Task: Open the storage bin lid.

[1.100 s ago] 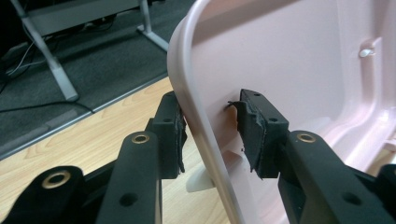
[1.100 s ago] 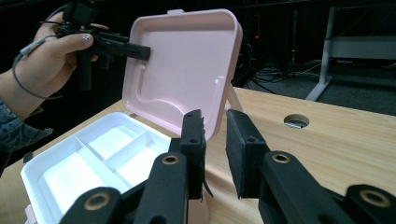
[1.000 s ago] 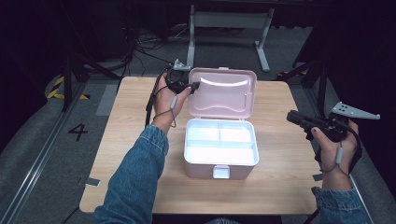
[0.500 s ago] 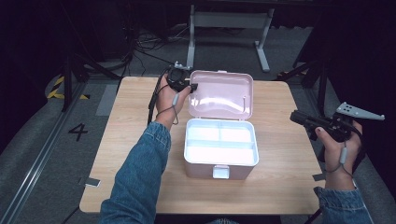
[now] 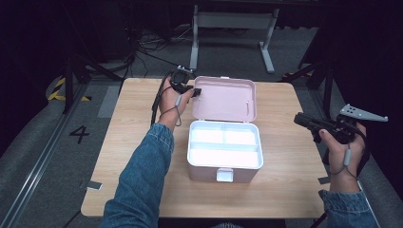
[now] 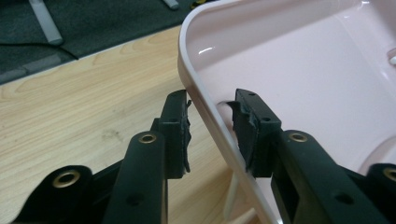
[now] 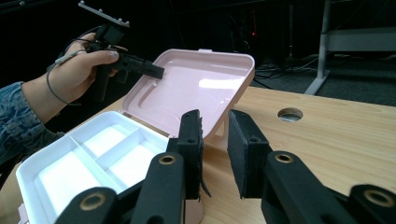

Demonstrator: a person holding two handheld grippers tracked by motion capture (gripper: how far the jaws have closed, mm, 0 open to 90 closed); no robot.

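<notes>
the pink box (image 5: 225, 156) sits at the centre of the tabletop (image 5: 285, 190), base toward you, with its lid (image 5: 223, 99) swung open and leaning back toward 12 o'clock. the white divided tray (image 5: 224, 148) inside the base is exposed and looks empty.

your left hand-held gripper (image 5: 196, 91) is at the lid's 9 o'clock edge. in the left gripper view its jaws are parted and straddle the lid's rim (image 6: 205, 107): one pad on the outer, tabletop side, the other inside the lid's hollow. a small gap shows on each side of the rim, so treat this hand-held gripper as released, not yet clamped.

your right hand-held gripper (image 5: 304, 119) hangs off the box at about 3 o'clock, well apart from it, near the tabletop's edge. its jaws stand parted and hold nothing; in the right gripper view (image 7: 214, 140) they point across the tabletop toward the lid and the left hand.

the relation that governs the next move: the lid's long axis runs 9 to 3 o'clock, the hinge line lies along its 6 o'clock edge against the base, and the free edge is at 12 o'clock. the left hand-held gripper is the nearer one. judged from this, closing the lid means clamping the rim and sweeping it from 12 toward 6 o'clock about the hinge
</notes>
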